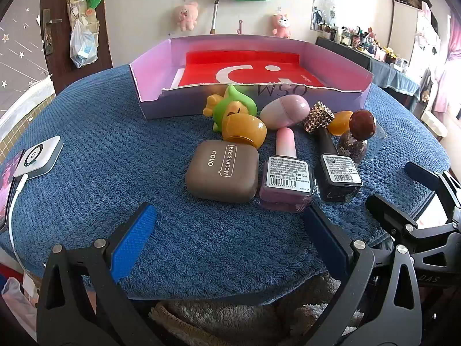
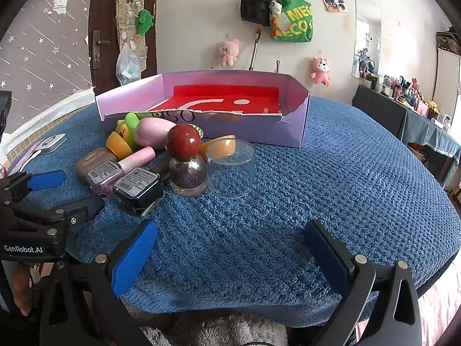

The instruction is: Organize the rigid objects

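Note:
A cluster of small items lies on the blue towel in front of a lilac cardboard box (image 1: pixel 149 109) (image 2: pixel 299 121) with a red sheet inside. The cluster holds a brown eyeshadow case (image 1: pixel 222 171) (image 2: pixel 93 160), a pink nail polish bottle (image 1: pixel 285 181) (image 2: pixel 115 173), a black nail polish bottle (image 1: pixel 337 173) (image 2: pixel 138 187), a glitter bottle with a red ball cap (image 1: pixel 358 132) (image 2: pixel 187 167), a green and yellow toy (image 1: pixel 233 112) (image 2: pixel 128 128), a pink egg-shaped case (image 1: pixel 285 111) (image 2: pixel 152 134) and a clear cup (image 2: pixel 230 168). My left gripper (image 1: pixel 230 233) is open, just short of the eyeshadow case. My right gripper (image 2: pixel 230 248) is open and empty, short of the cup.
A white charger with a cable (image 1: pixel 37 158) and a phone lie at the towel's left edge. An orange capsule half (image 2: pixel 219 145) lies behind the cup. The right gripper (image 1: pixel 417 199) shows at the right of the left wrist view. A dresser with bottles (image 2: pixel 403 98) stands far right.

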### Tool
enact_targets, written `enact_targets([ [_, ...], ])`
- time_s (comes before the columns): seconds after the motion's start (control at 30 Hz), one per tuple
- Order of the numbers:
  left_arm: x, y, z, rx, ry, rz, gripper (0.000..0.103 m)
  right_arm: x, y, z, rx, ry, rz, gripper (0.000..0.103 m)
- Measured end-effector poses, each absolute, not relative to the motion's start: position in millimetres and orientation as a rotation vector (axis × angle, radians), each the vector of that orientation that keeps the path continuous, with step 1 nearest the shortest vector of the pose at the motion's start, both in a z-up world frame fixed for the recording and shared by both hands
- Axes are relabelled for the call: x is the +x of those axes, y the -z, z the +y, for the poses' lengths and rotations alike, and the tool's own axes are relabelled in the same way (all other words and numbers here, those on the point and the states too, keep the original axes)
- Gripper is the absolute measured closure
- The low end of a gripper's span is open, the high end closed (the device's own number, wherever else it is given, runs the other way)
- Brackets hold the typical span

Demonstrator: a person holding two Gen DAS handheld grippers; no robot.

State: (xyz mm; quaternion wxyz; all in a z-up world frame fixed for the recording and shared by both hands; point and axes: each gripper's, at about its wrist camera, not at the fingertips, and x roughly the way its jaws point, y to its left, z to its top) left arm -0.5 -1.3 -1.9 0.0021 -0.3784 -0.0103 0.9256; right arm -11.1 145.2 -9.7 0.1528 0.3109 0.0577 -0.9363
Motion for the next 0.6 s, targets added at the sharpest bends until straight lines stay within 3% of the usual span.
enact_targets([
  [0.6, -1.0, 1.1, -2.4, -1.194, -2.918, -0.042, 0.000, -10.5, 9.3, 145.1, 0.890, 2.687, 0.166, 0.000],
])
